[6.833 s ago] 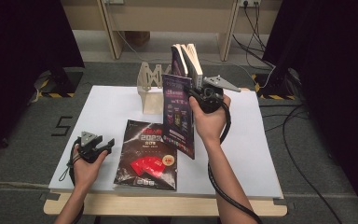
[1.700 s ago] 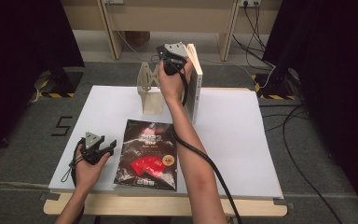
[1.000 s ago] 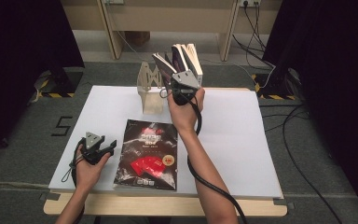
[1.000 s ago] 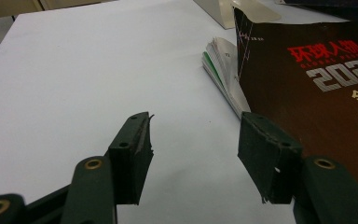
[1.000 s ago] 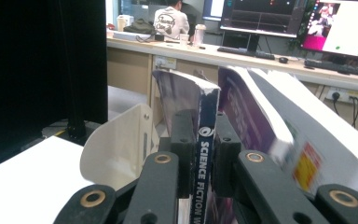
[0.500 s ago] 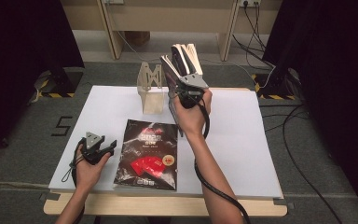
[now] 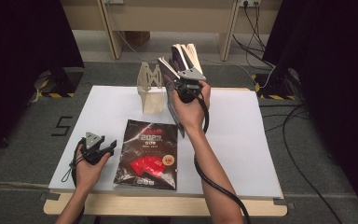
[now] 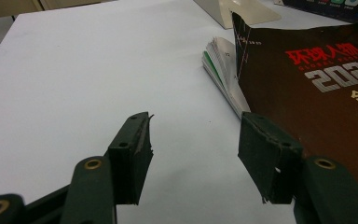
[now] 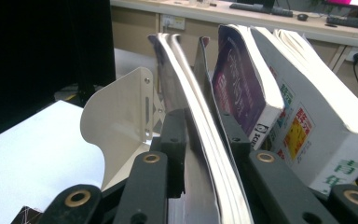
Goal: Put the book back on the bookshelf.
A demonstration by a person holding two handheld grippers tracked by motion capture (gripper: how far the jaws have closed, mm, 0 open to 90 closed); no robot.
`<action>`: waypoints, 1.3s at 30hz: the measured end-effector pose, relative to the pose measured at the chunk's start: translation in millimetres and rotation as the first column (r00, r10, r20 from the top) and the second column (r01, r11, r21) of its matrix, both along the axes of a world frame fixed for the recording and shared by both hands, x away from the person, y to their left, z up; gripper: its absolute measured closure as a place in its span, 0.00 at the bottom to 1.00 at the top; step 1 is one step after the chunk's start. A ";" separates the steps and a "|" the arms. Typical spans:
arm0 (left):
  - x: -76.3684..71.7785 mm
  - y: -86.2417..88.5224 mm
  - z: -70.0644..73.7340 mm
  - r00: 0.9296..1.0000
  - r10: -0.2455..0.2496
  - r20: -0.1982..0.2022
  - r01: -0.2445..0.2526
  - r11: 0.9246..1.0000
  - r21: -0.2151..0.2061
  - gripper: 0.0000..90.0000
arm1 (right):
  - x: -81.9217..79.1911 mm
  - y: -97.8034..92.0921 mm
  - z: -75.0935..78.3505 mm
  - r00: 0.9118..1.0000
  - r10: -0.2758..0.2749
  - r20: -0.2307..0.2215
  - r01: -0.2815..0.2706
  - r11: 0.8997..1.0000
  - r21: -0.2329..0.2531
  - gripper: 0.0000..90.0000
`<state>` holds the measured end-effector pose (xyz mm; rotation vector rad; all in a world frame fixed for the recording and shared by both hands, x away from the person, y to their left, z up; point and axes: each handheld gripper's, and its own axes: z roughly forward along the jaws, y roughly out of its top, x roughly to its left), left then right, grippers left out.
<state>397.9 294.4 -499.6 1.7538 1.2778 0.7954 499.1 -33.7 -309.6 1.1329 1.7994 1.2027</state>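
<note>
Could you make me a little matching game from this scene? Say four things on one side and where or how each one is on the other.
Things:
1. left tongs
2. right tongs
3. dark magazine
4. cream bookend

States:
A. lying flat on the white table
B. shut on a thin magazine beside upright books
C. open, holding nothing
D. standing upright at the far side of the table

Pairs: 1-C, 2-B, 3-A, 4-D

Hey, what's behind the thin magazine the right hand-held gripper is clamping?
Behind the thin magazine in the right hand-held gripper lean a purple-covered book and a thick white book. The magazine and jaws cover their lower parts.
</note>
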 end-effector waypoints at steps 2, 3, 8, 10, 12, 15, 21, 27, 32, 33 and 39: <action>0.0 0.0 0.0 1.000 -0.001 -0.001 0.001 1.000 0.001 0.48 | 2.6 0.7 1.8 1.000 -0.003 -0.005 0.003 1.000 -0.003 0.84; 0.0 0.0 0.1 1.000 -0.002 -0.001 0.002 1.000 0.003 0.48 | 3.9 1.2 2.8 1.000 -0.004 -0.006 0.004 1.000 -0.006 0.84; 0.1 -0.4 0.0 1.000 -0.002 -0.001 0.002 1.000 0.004 0.48 | 9.1 4.1 5.1 1.000 0.002 -0.021 -0.002 1.000 -0.006 0.84; 0.1 -0.8 -0.2 1.000 -0.001 0.003 0.001 1.000 0.001 0.48 | 10.7 4.9 4.0 1.000 0.005 -0.030 -0.005 1.000 0.000 0.86; 0.0 -0.7 -0.1 1.000 -0.001 0.002 0.001 1.000 0.000 0.48 | 11.7 6.1 2.6 0.999 0.006 -0.034 -0.006 1.000 -0.007 0.89; 0.2 -0.7 0.0 1.000 -0.002 -0.001 0.002 1.000 0.002 0.48 | 12.3 7.4 3.2 0.999 0.015 -0.042 -0.016 1.000 -0.019 0.93; 0.2 -1.5 -0.2 1.000 -0.003 0.000 0.003 1.000 0.007 0.48 | 15.3 9.4 5.7 0.998 0.023 -0.054 -0.023 1.000 0.000 0.94; 0.5 -0.7 -0.1 1.000 -0.007 -0.003 0.007 1.000 0.003 0.48 | 19.7 9.0 7.1 0.999 0.010 -0.053 -0.008 0.999 0.036 0.94; 0.4 -0.8 -0.2 1.000 -0.006 -0.002 0.006 1.000 0.003 0.48 | 21.6 10.3 9.9 0.999 0.001 -0.035 0.001 0.998 0.058 0.94; 0.3 -0.7 -0.1 1.000 -0.007 -0.003 0.007 1.000 0.007 0.48 | 22.1 11.0 10.4 1.000 -0.004 -0.029 0.005 0.998 0.060 0.94; 0.1 -0.9 0.0 1.000 -0.008 0.000 0.008 1.000 0.003 0.47 | 26.4 14.2 10.5 0.999 -0.032 -0.009 0.033 0.998 0.058 0.94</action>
